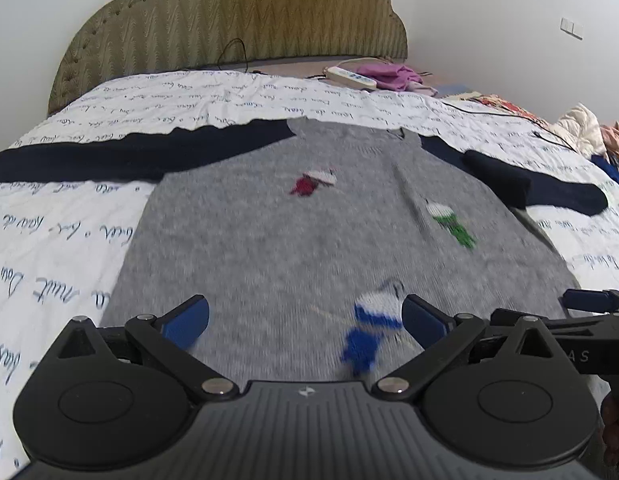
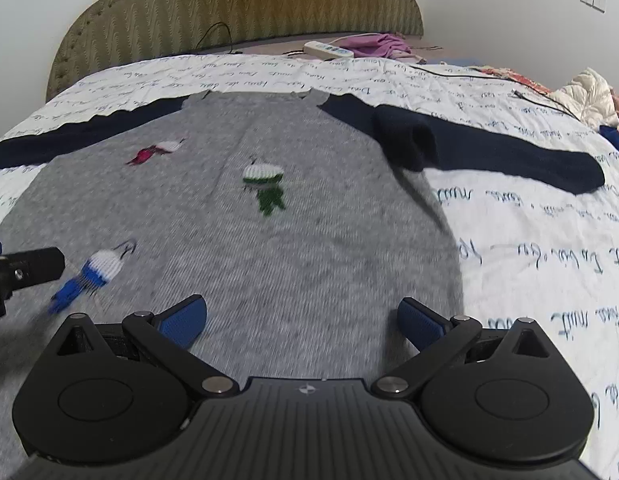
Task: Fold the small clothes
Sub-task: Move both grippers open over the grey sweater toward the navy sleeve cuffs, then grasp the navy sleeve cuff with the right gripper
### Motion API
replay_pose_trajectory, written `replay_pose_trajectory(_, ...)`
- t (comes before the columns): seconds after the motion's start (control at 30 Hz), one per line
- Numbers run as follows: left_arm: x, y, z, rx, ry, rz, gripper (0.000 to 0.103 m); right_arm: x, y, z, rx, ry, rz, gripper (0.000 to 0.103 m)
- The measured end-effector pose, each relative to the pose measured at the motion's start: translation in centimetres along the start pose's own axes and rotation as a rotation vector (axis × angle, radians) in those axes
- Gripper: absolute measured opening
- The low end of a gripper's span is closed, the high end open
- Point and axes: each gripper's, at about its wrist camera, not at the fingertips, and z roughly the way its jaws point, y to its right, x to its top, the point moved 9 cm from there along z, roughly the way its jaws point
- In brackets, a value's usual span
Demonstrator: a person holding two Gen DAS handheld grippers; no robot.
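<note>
- The bed (image 1: 69, 240), under a white sheet with script print, is cut off by both views' edges; its padded headboard (image 2: 237, 4) stands at the far end.
- The grey sweater (image 1: 293, 240) lies flat on the sheet, navy sleeves spread; its bottom hem is hidden behind both grippers, and its small knitted figures are blurred.
- The right sleeve (image 2: 509, 152) has a fold bunched near the shoulder.
- The left gripper (image 1: 305, 320) hangs over the lower sweater, fingers spread wide, grasping nothing.
- The right gripper (image 2: 302, 318) is likewise released beside it.
- A power strip (image 2: 329, 50) and pink cloth (image 2: 377, 44) lie far off, indistinct.
</note>
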Motion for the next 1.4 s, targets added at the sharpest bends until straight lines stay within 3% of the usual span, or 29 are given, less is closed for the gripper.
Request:
replay_pose_trajectory(0.63, 3.8, 1.3, 6.7, 0.01, -0.002, 0.007, 0.103, 5.0, 2.6, 5.7, 0.004, -0.012, 0.012, 0.103)
replay_pose_trajectory(0.77, 5.1, 1.2, 8.2, 0.025, 0.003, 0.009, 0.103, 6.8, 4.4, 6.2, 0.036, 0.046, 0.024, 0.102)
replay_pose_trajectory(0.87, 5.3, 0.9, 8.9, 0.031, -0.003, -0.006, 0.103, 9.1, 8.6, 5.9, 0.098, 0.142, 0.11, 0.102)
replay_pose_trajectory(1.0, 4.5, 1.0, 10.1, 0.046, -0.029, 0.01, 0.103, 10.8, 18.3, 6.2, 0.096, 0.196, 0.374, 0.102)
replay_pose_trajectory(1.07, 4.2, 1.1, 10.5, 0.057, -0.026, 0.025, 0.103, 10.9, 24.3, 6.1, 0.058, 0.246, 0.522, 0.1)
replay_pose_trajectory(1.2, 4.0, 1.2, 10.7, 0.067, -0.014, 0.037, 0.103, 9.4, 35.4, 6.3, -0.118, 0.316, 0.742, 0.091)
replay_pose_trajectory(1.3, 3.9, 1.2, 11.0, 0.068, -0.011, 0.038, 0.103, 7.8, 39.5, 7.5, -0.218, 0.297, 0.822, 0.09)
replay_pose_trajectory(1.4, 3.9, 1.2, 11.0, 0.064, -0.005, 0.035, 0.103, 7.1, 40.1, 8.5, -0.174, 0.327, 0.88, 0.085)
